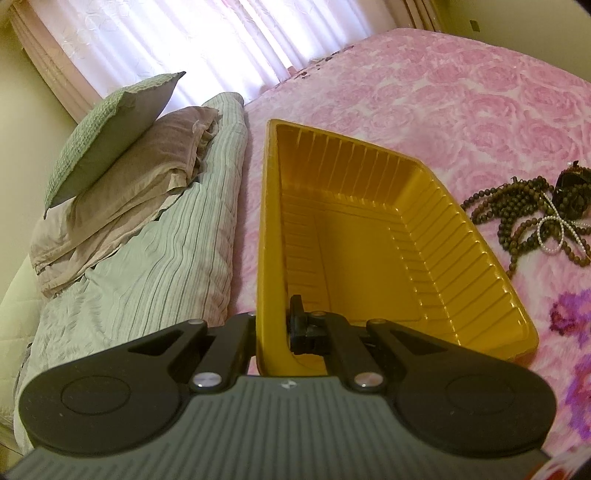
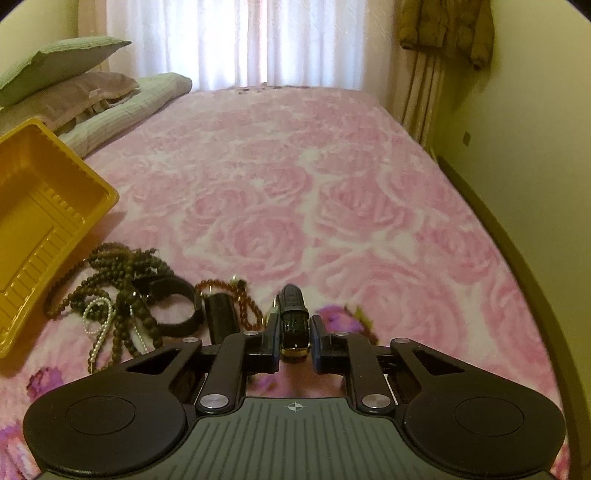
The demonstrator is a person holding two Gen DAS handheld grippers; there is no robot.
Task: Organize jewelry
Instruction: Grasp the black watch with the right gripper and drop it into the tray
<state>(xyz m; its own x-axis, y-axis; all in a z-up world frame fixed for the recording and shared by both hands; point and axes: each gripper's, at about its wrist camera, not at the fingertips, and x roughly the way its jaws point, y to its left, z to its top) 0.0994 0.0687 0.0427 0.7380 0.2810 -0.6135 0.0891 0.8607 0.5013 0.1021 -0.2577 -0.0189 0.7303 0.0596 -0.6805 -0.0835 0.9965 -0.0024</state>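
Note:
A yellow plastic tray (image 1: 362, 266) lies on the pink bed with nothing in it. My left gripper (image 1: 273, 332) is shut on its near wall, one finger outside and one inside. Right of the tray is a heap of jewellery: dark wooden beads (image 1: 517, 210), a pearl strand (image 1: 554, 236), and in the right wrist view the same beads (image 2: 110, 280), pearls (image 2: 98, 321), a black bangle (image 2: 177, 306) and amber beads (image 2: 221, 286). My right gripper (image 2: 294, 332) is shut on a black watch (image 2: 293, 317) with a gold case, low over the bedspread. The tray (image 2: 77, 158) shows at the left there.
The rose-patterned bedspread (image 2: 332, 184) stretches back to the curtained window. Pillows (image 1: 110, 147) and a folded striped quilt (image 1: 166, 258) lie left of the tray. The bed's right edge runs along a wall, where a jacket (image 2: 447, 29) hangs.

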